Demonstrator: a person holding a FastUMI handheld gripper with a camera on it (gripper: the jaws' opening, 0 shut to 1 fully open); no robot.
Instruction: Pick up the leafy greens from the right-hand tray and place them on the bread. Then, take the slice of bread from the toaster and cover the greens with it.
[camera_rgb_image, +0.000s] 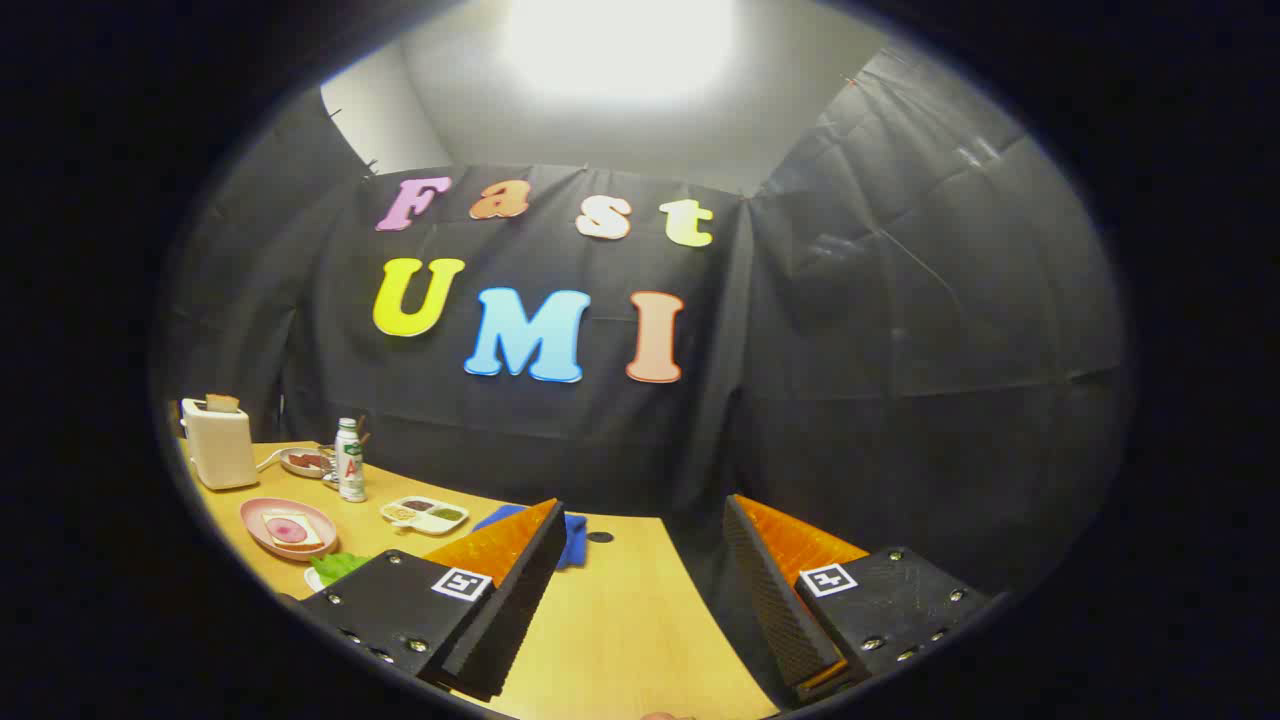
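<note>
While my fingers (640, 560) stand wide apart, holding nothing, over the bench (620, 640), I list: leafy greens (340, 566), lower left beside the left finger; likely soft, light, tearable; pinch gently at the bunched middle.

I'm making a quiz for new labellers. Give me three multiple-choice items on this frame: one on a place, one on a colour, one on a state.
1. Where is the bread slice?
A. In the toaster
B. On the blue cloth
C. Between the tool's fingers

2. What colour is the plate holding the bread with a meat slice?
A. Green
B. Pink
C. Black

3. What state is the tool in?
A. Shut on the greens
B. Shut on the bottle
C. Open, holding nothing

Answers:
1 A, the slice pokes from the top of the toaster.
2 B, its rim is pink.
3 C, the fingers stand wide apart over bare table, with the greens off to the side.
</note>
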